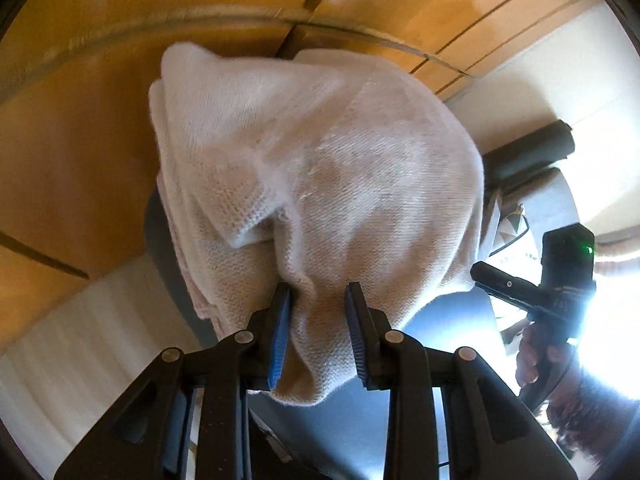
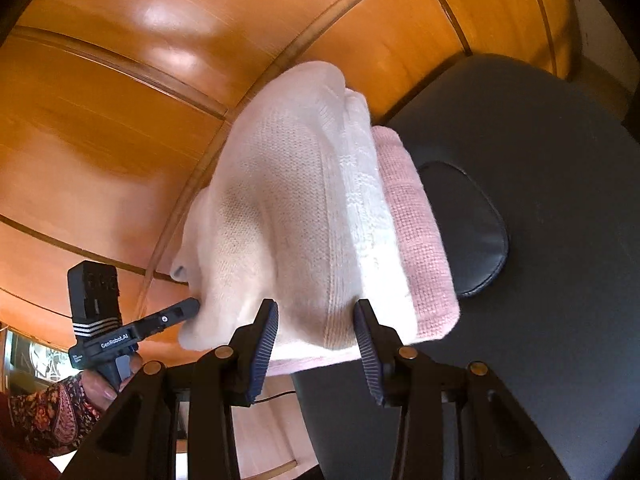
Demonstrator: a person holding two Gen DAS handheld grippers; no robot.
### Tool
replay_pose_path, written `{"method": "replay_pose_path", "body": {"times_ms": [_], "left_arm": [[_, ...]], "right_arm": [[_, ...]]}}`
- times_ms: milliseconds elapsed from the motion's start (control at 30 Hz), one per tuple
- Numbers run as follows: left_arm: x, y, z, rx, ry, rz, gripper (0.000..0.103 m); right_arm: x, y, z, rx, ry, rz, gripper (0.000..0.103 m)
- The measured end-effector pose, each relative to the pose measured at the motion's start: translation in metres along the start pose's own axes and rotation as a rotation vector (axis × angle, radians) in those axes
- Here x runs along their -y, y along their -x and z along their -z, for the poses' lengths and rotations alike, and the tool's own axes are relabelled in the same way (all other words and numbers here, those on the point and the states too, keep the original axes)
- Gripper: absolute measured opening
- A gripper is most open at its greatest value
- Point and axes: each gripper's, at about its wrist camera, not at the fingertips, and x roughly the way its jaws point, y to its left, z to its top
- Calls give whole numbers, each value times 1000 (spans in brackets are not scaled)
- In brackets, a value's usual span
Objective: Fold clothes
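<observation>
Knitwear stack on the dark chair seat [image 2: 560, 184], ahead of your 2 tongs.
Your left gripper [image 1: 318, 320] pinches the cream sweater [image 1: 320, 168]; your right gripper [image 2: 316, 332] straddles the stack's near edge, jaws slack, pink knit [image 2: 416, 232] underneath.

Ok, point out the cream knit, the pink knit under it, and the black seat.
cream knit [image 2: 280, 208], right wrist view, top face.
pink knit [image 2: 420, 240], right wrist view, exposed side edge.
black seat [image 2: 540, 184], right wrist view, bare surface.

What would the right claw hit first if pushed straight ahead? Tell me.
The right claw would first meet the folded cream knit, whose near edge already lies between its open pads, on top of a pink knit. How far in the fabric sits is unclear.
</observation>
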Motion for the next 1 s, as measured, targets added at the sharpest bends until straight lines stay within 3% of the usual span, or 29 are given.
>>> {"method": "replay_pose_path", "body": {"times_ms": [100, 133, 167, 233, 367, 467, 600, 700, 767, 833, 900, 933, 967, 1000], "left_arm": [[5, -3, -2, -10, -22, -35, 28], [7, -2, -2, -2, -39, -57, 16], [10, 2, -2, 15, -53, -76, 7], [10, 10, -1, 45, -48, -76, 4], [3, 45, 3, 143, 0, -36, 4], [-3, 56, 10, 168, 11, -43, 3], [-26, 40, 31, 123, 45, -131, 0], [-46, 22, 48, 65, 102, -182, 0], [-43, 26, 51, 88, 99, -169, 0], [-34, 38, 48, 124, 87, -116, 0], [-26, 49, 42, 162, 84, -63, 6], [-25, 52, 36, 182, 97, -37, 18], [-25, 55, 29, 199, 118, -12, 40], [-25, 54, 21, 207, 147, 10, 52]], "right_arm": [[-13, -3, 1, 1, 65, 59, 39], [-17, -5, 1, 1, 89, 81, 27], [-21, -7, 1, -12, 110, 111, 21], [-28, -10, -1, -41, 145, 178, 14], [-43, 9, -4, -29, 213, 282, 12], [-55, 25, -3, -13, 259, 300, 12], [-54, 5, -10, -35, 302, 358, 12], [-43, -3, -8, -100, 242, 324, 17], [-41, -2, -6, -102, 221, 302, 20], [-45, 16, -5, -31, 225, 323, 21], [-49, 41, -7, 80, 207, 325, 23], [-51, 51, -8, 117, 194, 300, 24], [-54, 58, -11, 143, 189, 274, 25], [-59, 61, -14, 162, 194, 261, 25]]}}
